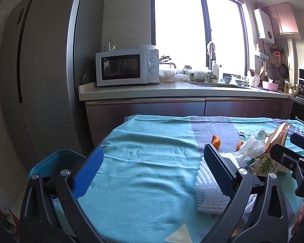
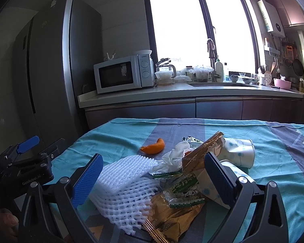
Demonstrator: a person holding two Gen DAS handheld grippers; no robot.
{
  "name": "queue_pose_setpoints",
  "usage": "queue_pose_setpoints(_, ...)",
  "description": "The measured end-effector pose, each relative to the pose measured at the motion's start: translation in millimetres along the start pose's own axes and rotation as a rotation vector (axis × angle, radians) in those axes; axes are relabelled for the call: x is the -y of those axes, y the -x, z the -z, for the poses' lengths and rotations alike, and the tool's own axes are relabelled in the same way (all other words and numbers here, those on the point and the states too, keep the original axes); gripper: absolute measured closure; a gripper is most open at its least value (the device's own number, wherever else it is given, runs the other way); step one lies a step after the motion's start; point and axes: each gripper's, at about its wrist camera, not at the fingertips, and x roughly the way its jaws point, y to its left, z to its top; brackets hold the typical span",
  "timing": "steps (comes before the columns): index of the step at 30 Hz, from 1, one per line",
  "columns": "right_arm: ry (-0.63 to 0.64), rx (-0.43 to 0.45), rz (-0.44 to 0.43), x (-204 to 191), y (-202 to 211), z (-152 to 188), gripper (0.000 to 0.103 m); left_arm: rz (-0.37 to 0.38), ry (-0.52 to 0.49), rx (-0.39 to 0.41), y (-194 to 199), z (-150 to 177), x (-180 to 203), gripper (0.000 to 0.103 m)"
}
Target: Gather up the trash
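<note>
You are standing in a home kitchen. Ahead of you a white microwave (image 1: 127, 67) sits on a pale desk (image 1: 172, 91) beside a tall grey refrigerator (image 1: 44, 77), and a sink with a tall faucet (image 1: 212, 60) lies under a large bright window (image 1: 198, 26). To the right, pans and utensils (image 1: 277, 60) hang on the wall below a pink cabinet (image 1: 283, 18), with a pink bowl (image 1: 270, 85) nearby.
</note>
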Motion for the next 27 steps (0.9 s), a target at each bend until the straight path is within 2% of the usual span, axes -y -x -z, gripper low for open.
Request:
queue_pose_setpoints(11, -0.027, -0.014, 0.080, 20.3, -2.4, -2.5, 0.007, 0.083, -0.052, -0.029, -6.5, 4.0, 12.2, 0.006)
queue_pose_setpoints(17, -0.094, -0.051, 0.082, 41.4, -14.6, -10.2, 0.007, 0.243, -0.085, -0.118, -21.1, 7.1, 27.6, 0.006)
queue_pose_setpoints(20, -0.117, -0.077, 0.077, 49.1, -22.2, -13.4, 0.017, 0.333, -0.102, -0.190, -34.5, 12.6, 37.1, 0.005)
queue_pose_setpoints(23, -0.158, -0.110, 0.063, 58.8, -29.2, -13.4, 0.030, 0.382, -0.100, -0.265, -51.4, 18.2, 42.9, 0.006)
queue_pose_setpoints(25, -0.177, -0.129, 0.050, 63.3, -32.5, -11.9, 0.049, 0.415, -0.085, -0.304, -61.6, 21.9, 44.7, 0.006)
queue_pose_setpoints(26, -0.186, -0.136, 0.042, 65.3, -33.5, -11.3, 0.053, 0.426, -0.080, -0.320, -66.1, 23.3, 44.2, 0.010)
queue_pose_setpoints(27, -0.195, -0.141, 0.032, 67.0, -34.2, -11.0, 0.062, 0.439, -0.074, -0.334, -69.3, 24.2, 44.4, 0.015)
